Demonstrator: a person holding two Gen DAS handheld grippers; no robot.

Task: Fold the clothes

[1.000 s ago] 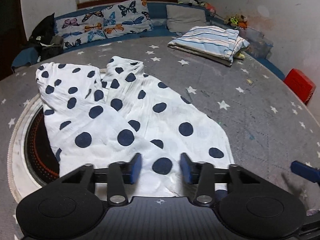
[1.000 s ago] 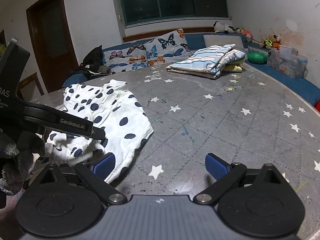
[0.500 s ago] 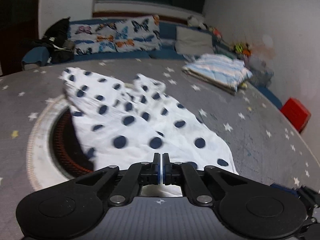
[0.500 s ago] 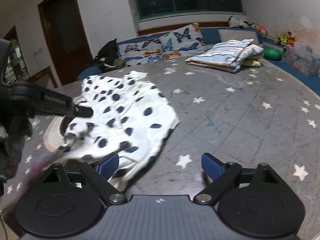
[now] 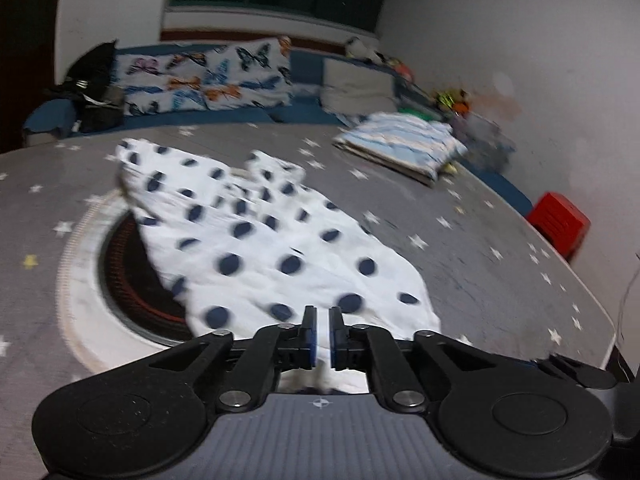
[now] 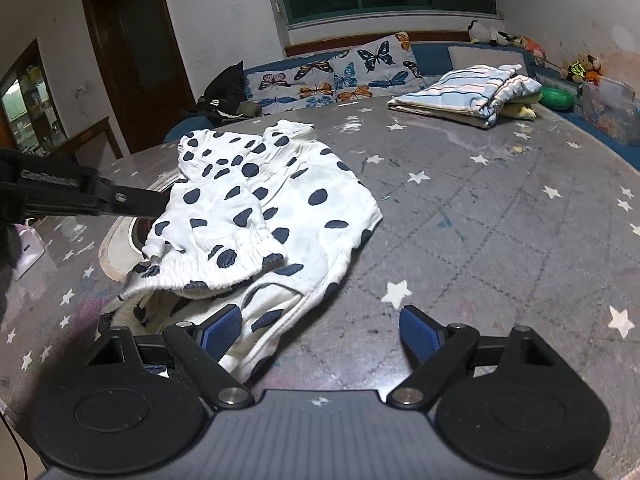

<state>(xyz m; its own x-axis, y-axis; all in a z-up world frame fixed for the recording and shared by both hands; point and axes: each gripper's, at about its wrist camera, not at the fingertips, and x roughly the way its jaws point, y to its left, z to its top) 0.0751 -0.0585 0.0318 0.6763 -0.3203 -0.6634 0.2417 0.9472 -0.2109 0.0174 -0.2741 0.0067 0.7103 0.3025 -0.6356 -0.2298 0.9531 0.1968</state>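
Right wrist view shows spotted garment (image 6: 272,208) without legible writing.

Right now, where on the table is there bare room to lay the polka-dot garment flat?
Bare starred tabletop lies right of the polka-dot garment, before the folded striped blanket. Crowded left: the garment overlaps the round inset, where the left claw works.

White garment w/ dark navy polka dots (image 6: 276,208), looks like shorts/pants w/ elastic gathered waistband at near end. Lies crumpled, partly folded over itself, on grey star-print desk (image 6: 500,240), left of centre. Near hem flops toward the camera in right wrist view; far end bunched into two humps. Its left edge drapes over a round inset ring (image 5: 80,280) in the desk. Left wrist view blurred.
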